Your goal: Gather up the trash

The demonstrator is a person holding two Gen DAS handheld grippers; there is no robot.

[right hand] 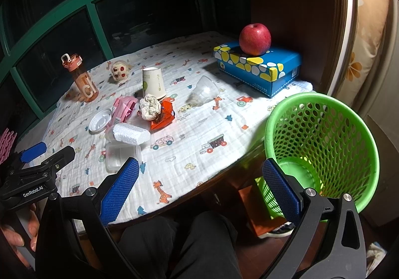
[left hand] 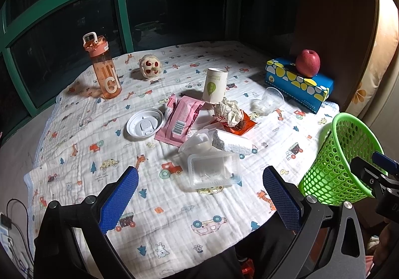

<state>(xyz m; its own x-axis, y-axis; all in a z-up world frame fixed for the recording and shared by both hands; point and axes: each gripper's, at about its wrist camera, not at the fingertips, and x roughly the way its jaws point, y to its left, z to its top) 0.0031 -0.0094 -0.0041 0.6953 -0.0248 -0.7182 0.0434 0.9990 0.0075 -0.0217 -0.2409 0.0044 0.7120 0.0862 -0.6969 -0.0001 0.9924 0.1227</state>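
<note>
Both grippers spread wide over the littered table, holding nothing.
Left gripper (left hand: 200,200) hovers near the clear tray (left hand: 214,172); beyond lie foam block (left hand: 232,143), pink wrapper (left hand: 180,120) and paper cup (left hand: 215,84). Only the right gripper (right hand: 200,194) view looks into the green basket (right hand: 321,144), which leans at the table's edge.
</note>
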